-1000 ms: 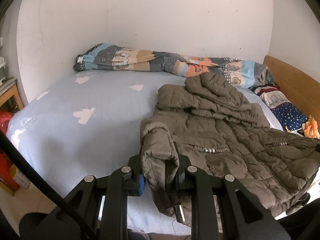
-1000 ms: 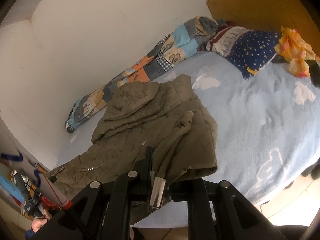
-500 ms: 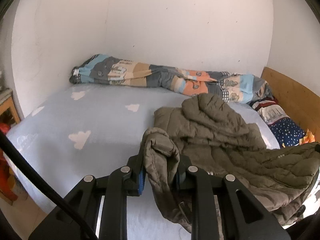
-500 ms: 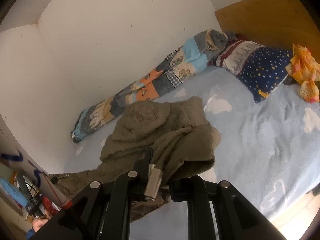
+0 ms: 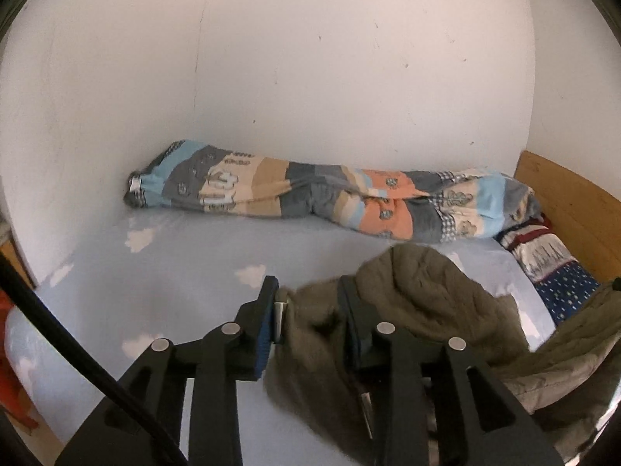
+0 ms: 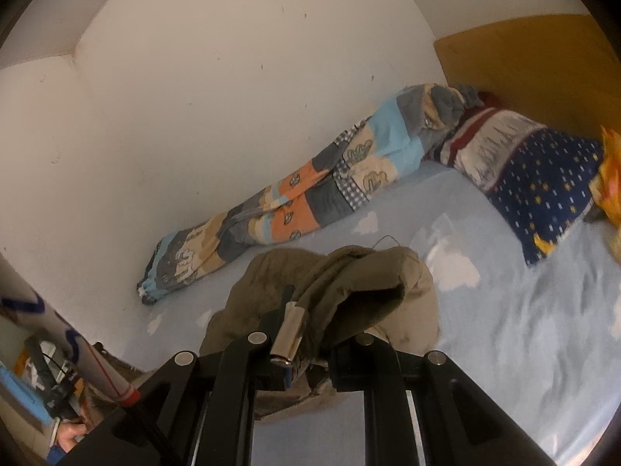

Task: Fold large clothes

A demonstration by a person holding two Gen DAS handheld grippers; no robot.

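Above the cloud-print bed [image 5: 163,272], we see the olive jacket [image 5: 419,295] lifted at two edges: the left gripper [image 5: 308,291] fingers are opening with fabric between them, while the right gripper [image 6: 306,334] fingers stay pressed onto its hem.

Bare sheet [image 5: 163,295] lies open on the bed left of the jacket [image 5: 427,303] and between it and the quilt [image 5: 310,198], which lines the far wall [image 5: 310,58]; to the right, the pillow [image 6: 543,178] and headboard [image 6: 524,62] close the way
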